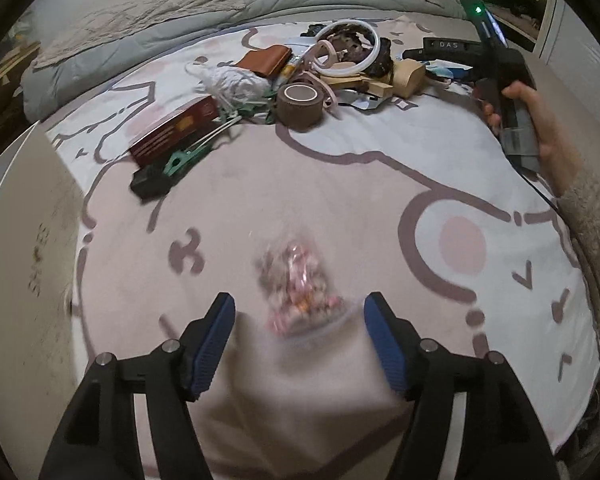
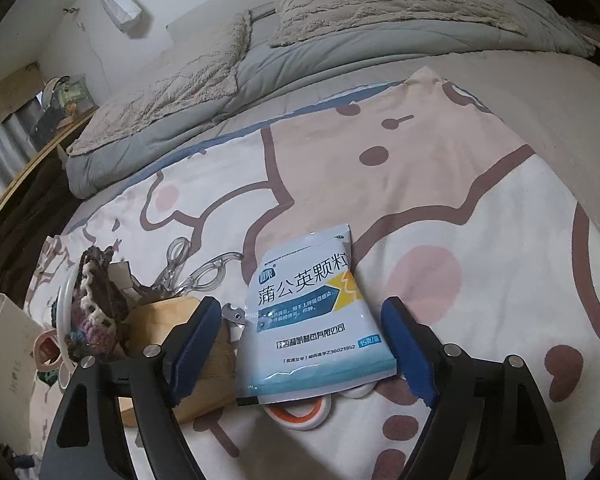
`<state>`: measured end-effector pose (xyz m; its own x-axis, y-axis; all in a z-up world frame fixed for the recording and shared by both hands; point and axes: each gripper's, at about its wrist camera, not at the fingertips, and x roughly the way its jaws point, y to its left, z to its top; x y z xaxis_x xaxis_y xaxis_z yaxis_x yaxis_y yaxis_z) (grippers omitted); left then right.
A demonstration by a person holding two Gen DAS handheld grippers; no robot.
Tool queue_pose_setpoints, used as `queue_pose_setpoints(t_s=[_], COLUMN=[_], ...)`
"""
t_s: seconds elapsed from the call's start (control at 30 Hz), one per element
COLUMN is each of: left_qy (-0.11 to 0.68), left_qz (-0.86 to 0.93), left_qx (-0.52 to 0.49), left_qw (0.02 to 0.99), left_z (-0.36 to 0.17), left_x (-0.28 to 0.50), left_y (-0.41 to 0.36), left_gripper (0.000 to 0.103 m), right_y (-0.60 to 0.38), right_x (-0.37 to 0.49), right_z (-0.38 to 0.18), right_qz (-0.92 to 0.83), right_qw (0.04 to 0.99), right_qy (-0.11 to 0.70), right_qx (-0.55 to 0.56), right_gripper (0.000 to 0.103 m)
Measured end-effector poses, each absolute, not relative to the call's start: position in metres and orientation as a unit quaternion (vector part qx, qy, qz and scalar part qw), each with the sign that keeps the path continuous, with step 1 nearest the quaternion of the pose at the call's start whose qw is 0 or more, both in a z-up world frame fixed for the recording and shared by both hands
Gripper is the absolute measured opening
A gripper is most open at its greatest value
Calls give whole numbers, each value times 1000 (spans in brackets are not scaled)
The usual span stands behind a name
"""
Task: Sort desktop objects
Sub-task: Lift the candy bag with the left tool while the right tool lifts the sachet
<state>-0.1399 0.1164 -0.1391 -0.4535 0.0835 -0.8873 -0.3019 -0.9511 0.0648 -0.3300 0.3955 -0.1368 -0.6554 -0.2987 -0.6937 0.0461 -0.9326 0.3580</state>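
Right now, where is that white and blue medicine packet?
In the right wrist view, the medicine packet lies flat on the cartoon-print sheet between the open right gripper fingers, partly covering an orange-and-white ring, with a wooden block to its left.

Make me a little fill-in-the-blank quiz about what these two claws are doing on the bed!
1. The left claw stands ____ over a small clear bag of pinkish bits.
2. The white medicine sachet lies between the fingers of the ____ claw.
3. The brown tape roll sits at the near edge of the ____ of objects.

Missing words: open; right; pile
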Motion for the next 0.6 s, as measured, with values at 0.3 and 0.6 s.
queue_pose_setpoints(t_s=[0.3, 0.6], left_qy=[85, 82], left_qz=[844, 843], left_qx=[-519, -517], left_qw=[108, 121], left_z=[-148, -143], left_x=[-156, -149], left_y=[117, 118], left_gripper=[67, 41], right_y=[398, 403], right_x=[-325, -306], right_z=[-135, -118], right_qz=[-904, -926], right_qw=[82, 70], right_qy=[-153, -156], right_qx=[390, 338], right_gripper=[39, 16])
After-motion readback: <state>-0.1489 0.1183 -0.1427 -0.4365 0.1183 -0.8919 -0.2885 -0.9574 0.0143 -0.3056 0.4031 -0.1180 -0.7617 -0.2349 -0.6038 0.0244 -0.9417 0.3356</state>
